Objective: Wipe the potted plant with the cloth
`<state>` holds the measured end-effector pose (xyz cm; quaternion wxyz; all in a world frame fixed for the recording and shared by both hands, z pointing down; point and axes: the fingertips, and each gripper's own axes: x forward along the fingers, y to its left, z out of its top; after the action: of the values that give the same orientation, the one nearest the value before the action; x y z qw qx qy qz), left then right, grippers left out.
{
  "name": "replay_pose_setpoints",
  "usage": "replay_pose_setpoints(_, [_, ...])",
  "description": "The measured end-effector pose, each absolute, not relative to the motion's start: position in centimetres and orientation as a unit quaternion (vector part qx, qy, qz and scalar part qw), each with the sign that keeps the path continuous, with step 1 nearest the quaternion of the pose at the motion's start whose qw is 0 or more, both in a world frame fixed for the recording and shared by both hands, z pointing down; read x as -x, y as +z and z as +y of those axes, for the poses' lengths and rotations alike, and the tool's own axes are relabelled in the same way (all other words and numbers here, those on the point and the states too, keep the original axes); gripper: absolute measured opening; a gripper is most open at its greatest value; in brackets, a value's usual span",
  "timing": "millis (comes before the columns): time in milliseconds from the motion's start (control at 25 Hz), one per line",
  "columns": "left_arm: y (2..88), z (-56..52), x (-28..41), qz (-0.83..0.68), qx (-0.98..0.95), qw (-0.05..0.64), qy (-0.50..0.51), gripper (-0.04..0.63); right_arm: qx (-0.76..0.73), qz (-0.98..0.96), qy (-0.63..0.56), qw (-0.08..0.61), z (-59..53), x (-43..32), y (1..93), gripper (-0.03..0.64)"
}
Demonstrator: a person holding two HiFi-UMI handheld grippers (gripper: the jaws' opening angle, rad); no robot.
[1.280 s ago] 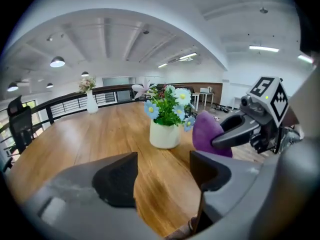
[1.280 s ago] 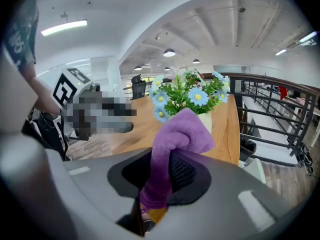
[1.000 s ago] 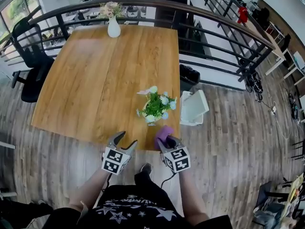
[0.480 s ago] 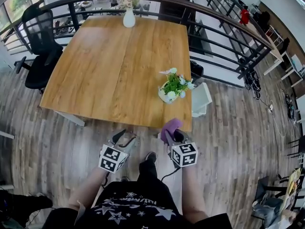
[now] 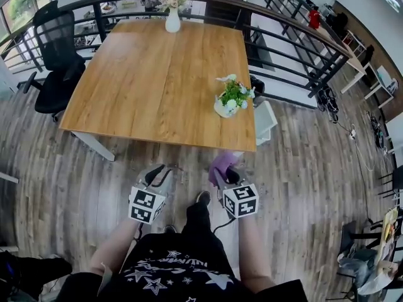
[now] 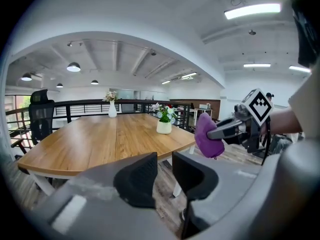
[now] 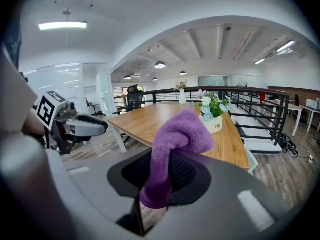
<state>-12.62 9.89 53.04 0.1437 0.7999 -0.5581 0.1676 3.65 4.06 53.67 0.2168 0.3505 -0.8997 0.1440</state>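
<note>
Left gripper [image 5: 156, 173]: low, short of table's near edge, above wood floor [image 5: 82, 187]; jaws nearly together, narrow gap, nothing between; just been closing. Table [image 5: 145, 87]: ahead of both grippers. Right gripper [image 5: 227, 176]: beside left one, clamped on purple cloth [image 5: 220, 164], cloth bulging above jaws. Potted plant [image 5: 232, 99]: upright near table's right edge, well apart from cloth.

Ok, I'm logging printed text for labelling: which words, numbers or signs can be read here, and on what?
"Lif…" on the white flower pot, in the right gripper view; the letters after it are too small to be sure of.
Print on the person's black shirt: too blurred to read.
Marker cubes: only black-and-white squares, no letters.
Nothing else is readable.
</note>
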Motion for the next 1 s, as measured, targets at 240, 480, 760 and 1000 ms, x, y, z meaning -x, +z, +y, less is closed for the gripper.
replay_pose_setpoints(240, [53.3, 13.8, 13.3, -0.555, -0.803, 0.143, 0.161, 0.043, -0.370, -0.891, 0.162, 0.208, 8.6, -4.0, 53.9, 0.084])
replay_pose_setpoints(480, [54.1, 15.9, 13.0, -0.542, -0.811, 0.145, 0.163, 0.003, -0.389, -0.878, 0.165, 0.225, 11.8, -5.4, 54.5, 0.083])
replay_pose_setpoints(760, [53.9, 16.6, 11.8, -0.539, -0.815, 0.146, 0.155, 0.003, -0.383, -0.880, 0.154, 0.236, 12.6, -5.8, 54.3, 0.083])
replay_pose_setpoints(1000, [53.8, 18.2, 10.7, -0.539, -0.813, 0.151, 0.159, 0.003, -0.374, -0.887, 0.153, 0.222, 13.9, -5.5, 53.4, 0.083])
